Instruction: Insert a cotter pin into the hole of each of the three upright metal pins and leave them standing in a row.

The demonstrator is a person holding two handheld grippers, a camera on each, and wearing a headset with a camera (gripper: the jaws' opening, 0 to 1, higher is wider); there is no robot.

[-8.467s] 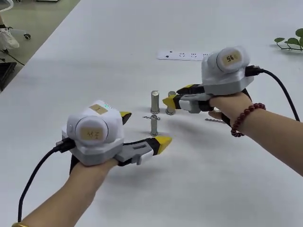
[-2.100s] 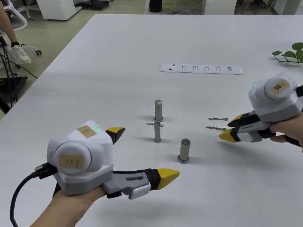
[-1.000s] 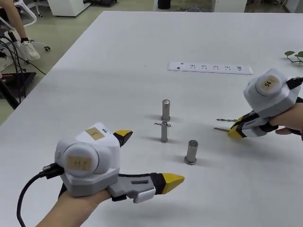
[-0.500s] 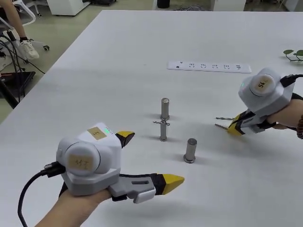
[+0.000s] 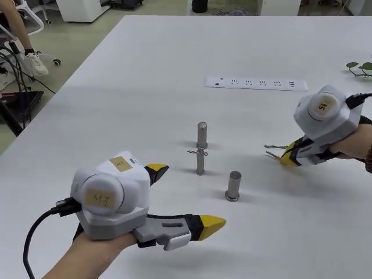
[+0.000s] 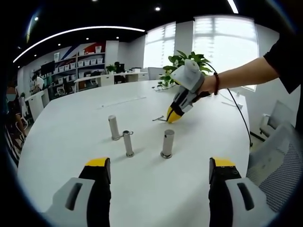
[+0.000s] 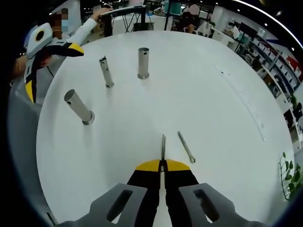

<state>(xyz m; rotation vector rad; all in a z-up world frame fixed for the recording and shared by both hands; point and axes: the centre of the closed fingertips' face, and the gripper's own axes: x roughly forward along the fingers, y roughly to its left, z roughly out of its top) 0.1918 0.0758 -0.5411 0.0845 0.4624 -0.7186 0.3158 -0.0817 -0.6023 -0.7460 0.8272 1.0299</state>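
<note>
1. Jaws of the right claw are now pressed together on a cotter pin. A second ago they were only reaching for it.
2. A spare cotter pin lies just beside it on the table.
3. The left claw is spread wide and holds nothing.
4. The middle pin already has one through it. The back pin and front pin have none, so one of them likely gets this one next.
</note>
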